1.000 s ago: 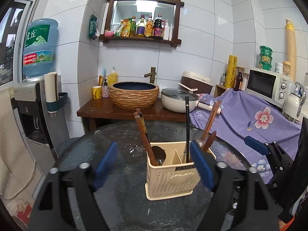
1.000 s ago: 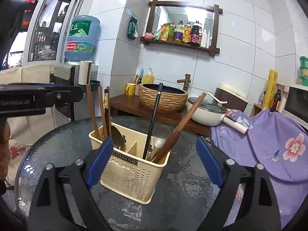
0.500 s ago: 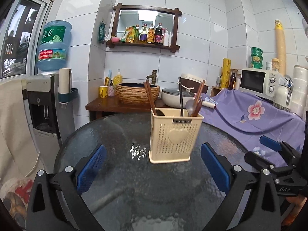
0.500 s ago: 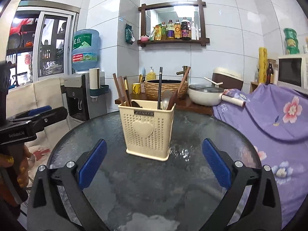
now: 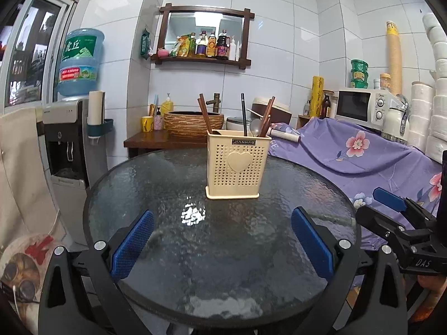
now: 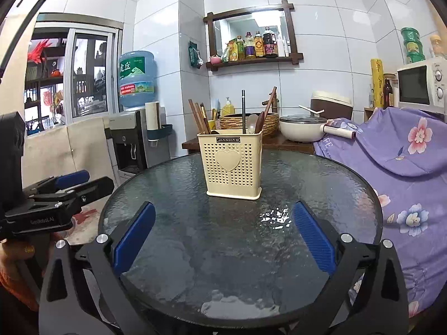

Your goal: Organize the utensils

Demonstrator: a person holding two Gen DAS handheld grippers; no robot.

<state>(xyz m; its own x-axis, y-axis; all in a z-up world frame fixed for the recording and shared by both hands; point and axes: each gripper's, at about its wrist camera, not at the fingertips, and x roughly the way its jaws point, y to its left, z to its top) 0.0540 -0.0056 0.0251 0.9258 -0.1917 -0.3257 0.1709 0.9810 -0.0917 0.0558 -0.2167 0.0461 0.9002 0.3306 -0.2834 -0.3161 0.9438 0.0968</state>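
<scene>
Closest in, the left tongs and the right tongs both gape wide with nothing between their blue pads. Their jaws have just been opening. Both hang over the near edge of the round glass worktop. Further on, in the middle of it, stands the cream holder. Brown chopsticks, a black stick and spoons poke out of it. They look thin, light, stiff and likely slippery, so the tops are the best place to pinch.
</scene>
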